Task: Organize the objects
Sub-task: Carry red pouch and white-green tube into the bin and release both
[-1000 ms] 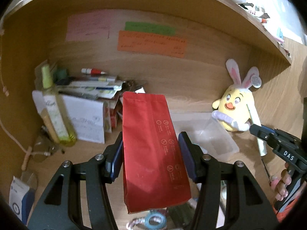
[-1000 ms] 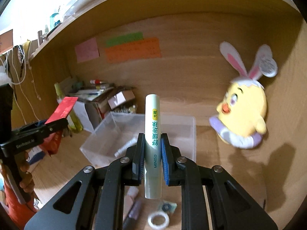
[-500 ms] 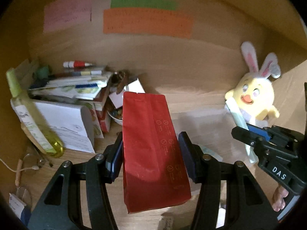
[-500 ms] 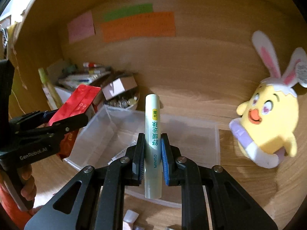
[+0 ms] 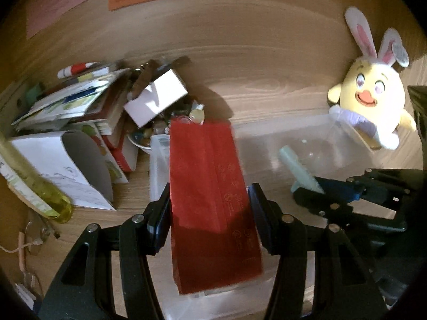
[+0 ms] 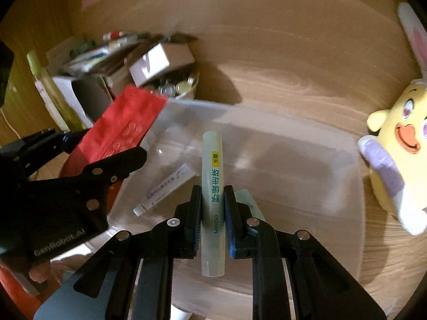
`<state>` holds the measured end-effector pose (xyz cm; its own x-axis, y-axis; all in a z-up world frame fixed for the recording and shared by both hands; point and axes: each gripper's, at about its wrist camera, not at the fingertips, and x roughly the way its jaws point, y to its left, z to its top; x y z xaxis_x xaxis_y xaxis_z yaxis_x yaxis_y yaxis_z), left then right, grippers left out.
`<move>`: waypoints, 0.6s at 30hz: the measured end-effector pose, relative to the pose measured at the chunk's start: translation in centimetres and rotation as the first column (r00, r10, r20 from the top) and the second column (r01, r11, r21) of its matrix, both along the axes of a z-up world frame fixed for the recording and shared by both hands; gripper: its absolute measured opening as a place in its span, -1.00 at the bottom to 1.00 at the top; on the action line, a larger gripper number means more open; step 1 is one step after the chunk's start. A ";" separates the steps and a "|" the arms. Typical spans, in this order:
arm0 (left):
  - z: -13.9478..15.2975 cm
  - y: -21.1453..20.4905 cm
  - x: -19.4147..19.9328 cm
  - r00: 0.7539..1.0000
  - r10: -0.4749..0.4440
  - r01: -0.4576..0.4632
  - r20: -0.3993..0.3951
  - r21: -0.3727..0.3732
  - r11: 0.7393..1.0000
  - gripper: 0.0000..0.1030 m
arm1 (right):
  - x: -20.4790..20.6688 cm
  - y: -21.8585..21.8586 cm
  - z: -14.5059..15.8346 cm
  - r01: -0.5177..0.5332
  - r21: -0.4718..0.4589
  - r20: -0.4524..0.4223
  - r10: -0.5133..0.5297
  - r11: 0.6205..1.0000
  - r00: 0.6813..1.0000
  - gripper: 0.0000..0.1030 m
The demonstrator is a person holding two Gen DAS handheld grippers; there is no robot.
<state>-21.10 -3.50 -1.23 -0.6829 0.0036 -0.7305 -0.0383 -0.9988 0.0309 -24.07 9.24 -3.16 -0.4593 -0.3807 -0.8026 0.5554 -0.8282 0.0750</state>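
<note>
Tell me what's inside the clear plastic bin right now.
In the clear plastic bin, one small white tube lies on the floor. The right gripper and its pale green tube hide the near floor; a pale packet edge peeks out.

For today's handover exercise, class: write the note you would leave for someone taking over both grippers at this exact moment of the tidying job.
Left gripper: shut on the red pouch, held over the left end of the clear plastic bin.
Right gripper: shut on the pale green MINISO tube, held over the bin's middle.
In the bin already: a small white tube lying on the bottom.
Done: both items picked up and brought over the bin.
Left: lower and release the pouch and the green tube inside.
Yellow bunny-eared plush stands beside the bin's right end; a cluttered pile of boxes sits to the left.
</note>
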 end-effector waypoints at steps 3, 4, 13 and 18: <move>-0.2 0.2 -0.2 1.000 -0.009 0.009 0.008 -0.024 1.000 0.05 | -0.2 -0.2 -0.6 -0.002 0.020 0.014 0.002 1.000 1.000 -0.72; -0.3 0.2 -0.2 1.000 -0.015 0.015 0.013 -0.020 1.000 0.05 | -0.4 -0.2 -0.9 -0.003 0.020 0.029 0.003 1.000 1.000 -0.72; 0.2 -0.8 0.5 0.998 -0.035 0.033 0.044 0.059 0.998 0.07 | -1.0 0.2 -1.7 -0.003 0.031 0.092 0.000 1.000 0.996 -0.66; 1.3 -1.1 1.4 0.999 -0.026 0.024 0.021 0.071 0.997 0.18 | -0.1 0.7 -0.4 0.011 0.035 0.024 -0.012 0.999 1.000 -0.38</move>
